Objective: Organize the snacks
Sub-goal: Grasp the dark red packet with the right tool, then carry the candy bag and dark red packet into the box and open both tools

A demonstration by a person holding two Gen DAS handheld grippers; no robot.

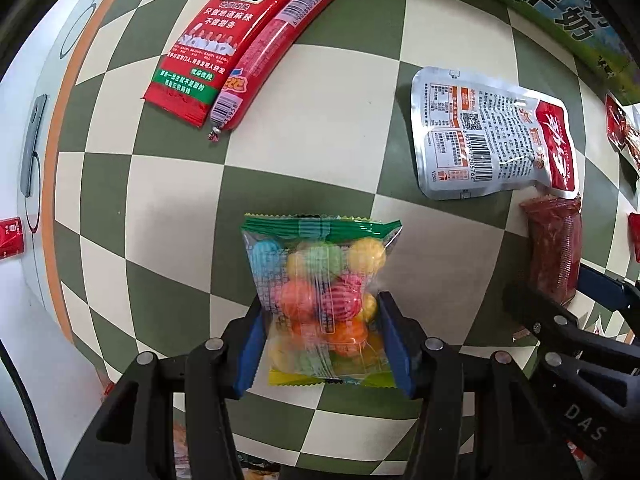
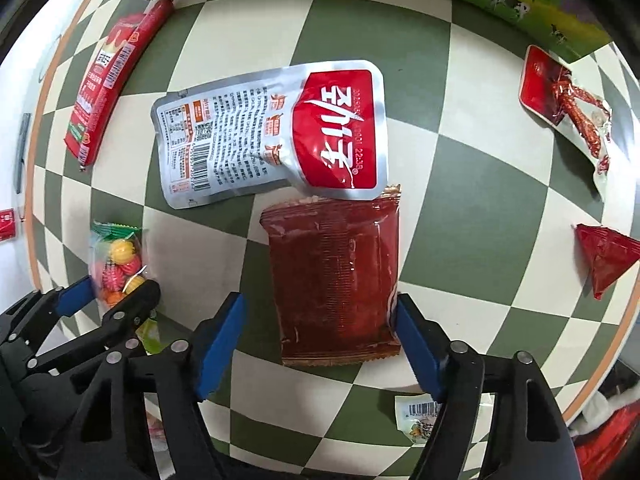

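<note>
Left gripper (image 1: 322, 334) is clamping a clear packet of coloured candy balls (image 1: 320, 300) on the green-and-cream checked tabletop (image 1: 320, 120), blue pads pressing both sides; packet's long axis is running away from the camera, green seal far. Right gripper (image 2: 320, 344) is standing part open around a dark red ribbed snack packet (image 2: 334, 276), one pad touching (the other apart); its far end is lying under a silver-and-red foil pouch (image 2: 276, 136). Only the right view is showing a red triangular sachet (image 2: 604, 256); bare checks are lying between.
</note>
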